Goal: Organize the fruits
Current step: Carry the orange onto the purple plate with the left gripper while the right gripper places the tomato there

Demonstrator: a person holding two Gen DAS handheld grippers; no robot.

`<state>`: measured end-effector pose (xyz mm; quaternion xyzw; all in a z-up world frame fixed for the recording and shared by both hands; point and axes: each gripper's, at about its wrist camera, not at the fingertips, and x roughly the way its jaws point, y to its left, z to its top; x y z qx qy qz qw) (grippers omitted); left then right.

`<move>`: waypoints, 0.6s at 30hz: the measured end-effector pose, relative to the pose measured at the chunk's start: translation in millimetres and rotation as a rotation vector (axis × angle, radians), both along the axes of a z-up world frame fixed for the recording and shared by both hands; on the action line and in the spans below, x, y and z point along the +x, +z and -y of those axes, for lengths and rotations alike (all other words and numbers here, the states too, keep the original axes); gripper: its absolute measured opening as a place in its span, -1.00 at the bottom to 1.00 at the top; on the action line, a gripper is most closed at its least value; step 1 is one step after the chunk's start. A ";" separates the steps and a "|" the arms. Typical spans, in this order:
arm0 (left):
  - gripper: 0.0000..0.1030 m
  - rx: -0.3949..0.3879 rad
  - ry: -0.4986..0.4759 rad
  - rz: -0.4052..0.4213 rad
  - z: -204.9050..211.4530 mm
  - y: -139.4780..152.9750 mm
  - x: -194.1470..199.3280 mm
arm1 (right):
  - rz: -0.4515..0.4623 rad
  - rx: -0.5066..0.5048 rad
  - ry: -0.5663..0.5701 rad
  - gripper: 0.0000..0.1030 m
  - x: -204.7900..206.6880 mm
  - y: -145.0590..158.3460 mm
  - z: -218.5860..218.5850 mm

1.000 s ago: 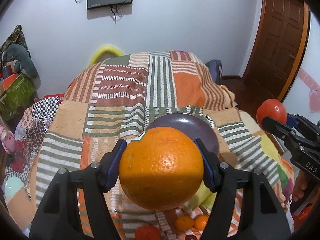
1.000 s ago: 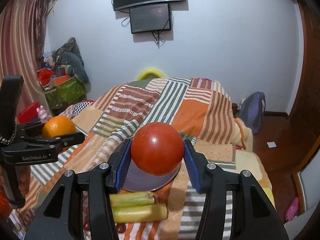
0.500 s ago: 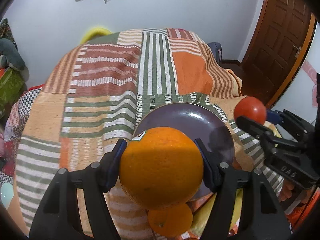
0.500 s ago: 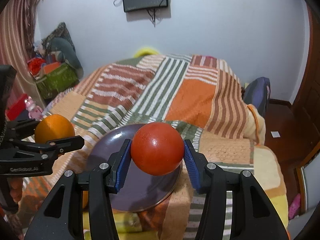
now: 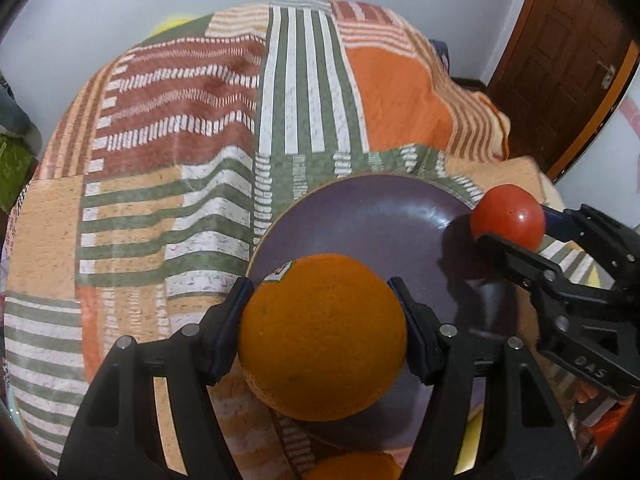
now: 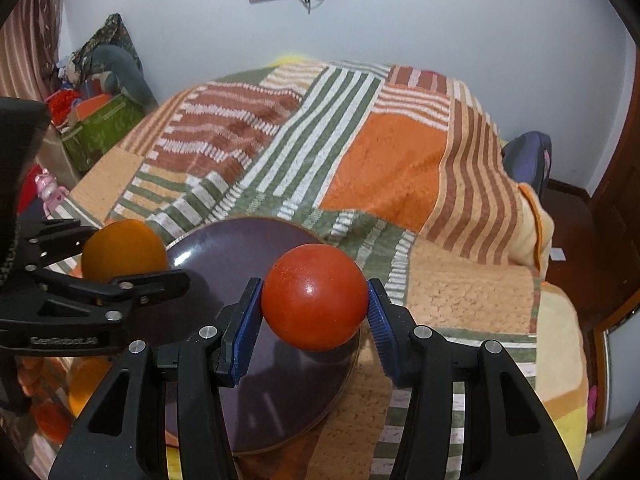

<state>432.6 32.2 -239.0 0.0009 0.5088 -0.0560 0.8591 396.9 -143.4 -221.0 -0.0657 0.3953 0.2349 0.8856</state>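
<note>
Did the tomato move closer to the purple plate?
Yes. The tomato, once in front of the plate's near edge, now hangs over its right side.

White lettering reading "GenRobot.AI" stands on the black body of the left gripper [image 6: 132,264], seen side-on in the right wrist view; on the right gripper [image 5: 508,232], in the left wrist view, only the letters "DAS" can be made out — upside down on its black body; the orange [image 5: 322,336] carries a small sticker [image 5: 280,271], its print too small to read.
</note>
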 end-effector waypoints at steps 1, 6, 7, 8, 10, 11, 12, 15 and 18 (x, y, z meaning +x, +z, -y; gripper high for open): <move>0.31 0.002 0.002 -0.008 -0.1 -4.5 2.4 | -0.015 -0.001 0.012 -0.07 1.2 -2.9 -1.9; 0.31 0.007 -0.016 -0.040 2.6 -21.4 8.2 | -0.081 -0.035 0.066 -0.07 4.8 -20.1 -12.6; 0.31 0.037 -0.033 -0.037 8.0 -22.6 7.3 | -0.092 -0.039 0.080 -0.07 3.4 -23.0 -15.5; 0.32 0.075 -0.054 -0.038 13.8 -23.9 6.8 | -0.093 -0.049 0.085 -0.07 1.9 -24.1 -17.8; 0.33 0.116 -0.073 -0.029 19.9 -23.2 4.5 | -0.070 -0.078 0.088 -0.06 -2.0 -24.3 -21.7; 0.36 0.115 -0.071 -0.030 19.6 -22.5 3.9 | -0.069 -0.084 0.089 -0.06 -2.4 -24.2 -21.9; 0.42 0.100 -0.068 -0.029 17.3 -20.6 3.2 | -0.073 -0.083 0.089 -0.05 -2.8 -24.1 -21.2; 0.60 0.044 -0.047 -0.016 8.2 -10.7 -0.4 | -0.077 -0.066 0.080 0.13 -2.9 -19.6 -16.3; 0.68 0.011 -0.026 0.017 1.7 3.5 -6.6 | -0.035 -0.069 0.064 0.32 -8.7 -9.2 -13.3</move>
